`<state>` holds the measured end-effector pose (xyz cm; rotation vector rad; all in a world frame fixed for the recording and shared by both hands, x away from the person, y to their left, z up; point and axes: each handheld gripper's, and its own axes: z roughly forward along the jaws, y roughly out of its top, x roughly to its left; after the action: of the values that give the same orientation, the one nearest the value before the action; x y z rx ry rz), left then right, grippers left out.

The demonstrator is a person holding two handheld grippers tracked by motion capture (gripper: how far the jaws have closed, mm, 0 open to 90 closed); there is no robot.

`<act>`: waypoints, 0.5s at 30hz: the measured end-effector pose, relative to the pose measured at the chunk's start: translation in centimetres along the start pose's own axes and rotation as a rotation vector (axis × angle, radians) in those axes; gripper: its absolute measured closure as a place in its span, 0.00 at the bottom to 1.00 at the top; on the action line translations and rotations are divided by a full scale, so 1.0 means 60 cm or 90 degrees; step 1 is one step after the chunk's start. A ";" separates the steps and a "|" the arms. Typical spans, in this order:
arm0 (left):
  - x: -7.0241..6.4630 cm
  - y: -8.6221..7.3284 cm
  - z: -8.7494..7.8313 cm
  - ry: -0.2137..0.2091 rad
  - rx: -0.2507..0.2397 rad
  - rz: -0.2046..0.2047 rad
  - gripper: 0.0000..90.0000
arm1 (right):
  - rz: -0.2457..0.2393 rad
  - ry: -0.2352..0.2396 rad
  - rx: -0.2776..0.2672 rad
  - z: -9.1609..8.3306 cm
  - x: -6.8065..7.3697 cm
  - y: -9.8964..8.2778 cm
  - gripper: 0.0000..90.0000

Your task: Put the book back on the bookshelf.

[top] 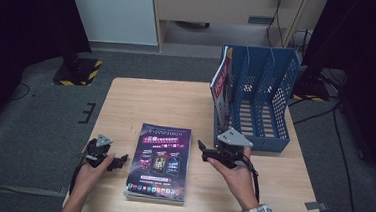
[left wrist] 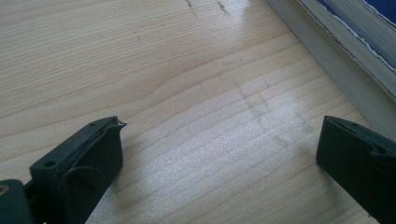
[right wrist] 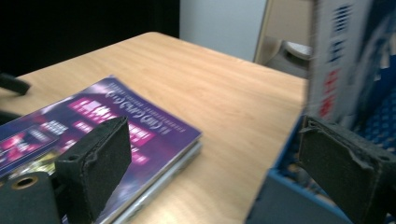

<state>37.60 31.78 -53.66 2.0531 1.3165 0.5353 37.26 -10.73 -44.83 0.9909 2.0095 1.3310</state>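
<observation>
Nearest us, our left gripper point(top: 120, 161) rests low on the pale wooden table point(top: 186, 101), its jaws spread wide with nothing between them, just beside the left edge of the stack of glossy purple-covered magazines point(top: 160, 160). In the left gripper view the layered page edges of that stack point(left wrist: 346, 56) run close along the far jaw. Our right gripper point(top: 202, 148) hovers on the stack's other side, between it and the blue perforated plastic file rack point(top: 262, 93), jaws likewise apart and holding nothing.

We judge the stack to be fairly weighty taken whole, but each magazine light, floppy and slick on its coated cover, so a flat pinch on the face would likely slip. The better hold looks to be at an edge: pads over and under the right long side or a corner, lifting only the top copy.

The cover point(right wrist: 102, 121) shows white and pink lettering above rows of small pictures. Farther off, a red-and-white magazine point(top: 220, 84) already stands in the rack's leftmost slot.
</observation>
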 end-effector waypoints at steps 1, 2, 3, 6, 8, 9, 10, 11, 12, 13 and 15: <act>0.000 0.000 0.000 0.000 0.000 0.000 0.00 | -0.003 0.002 0.001 0.000 0.005 -0.001 0.11; 0.000 0.000 0.000 -0.001 -0.001 0.001 0.00 | -0.009 0.008 0.002 0.000 0.014 -0.004 0.11; 0.000 -0.001 -0.001 -0.002 -0.001 0.002 0.00 | -0.012 0.015 0.002 0.000 0.021 -0.005 0.11; -0.001 0.001 -0.003 -0.003 0.004 0.004 0.02 | -0.027 0.035 0.010 0.001 0.039 -0.011 0.10; -0.001 0.002 -0.004 0.000 0.004 0.002 0.04 | -0.043 0.047 0.019 0.005 0.048 -0.016 0.10; -0.001 0.003 -0.005 0.000 0.001 0.001 0.05 | -0.046 0.055 0.025 0.008 0.052 -0.020 0.10; -0.001 0.005 -0.008 -0.001 -0.003 0.001 0.05 | -0.047 0.063 0.031 0.012 0.055 -0.023 0.10; -0.001 0.007 -0.011 -0.001 -0.010 -0.003 0.05 | -0.048 0.069 0.036 0.016 0.059 -0.027 0.12; -0.002 0.009 -0.014 -0.001 -0.018 -0.007 0.06 | -0.051 0.074 0.041 0.019 0.063 -0.031 0.14; -0.002 0.011 -0.019 -0.003 -0.025 -0.008 0.07 | -0.057 0.078 0.047 0.023 0.067 -0.034 0.15; -0.006 0.015 -0.026 -0.004 -0.036 -0.009 0.10 | -0.060 0.087 0.057 0.028 0.076 -0.039 0.17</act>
<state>37.05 31.63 -51.91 1.9959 1.2966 0.5529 35.16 -6.74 -47.79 0.8526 2.2062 1.3003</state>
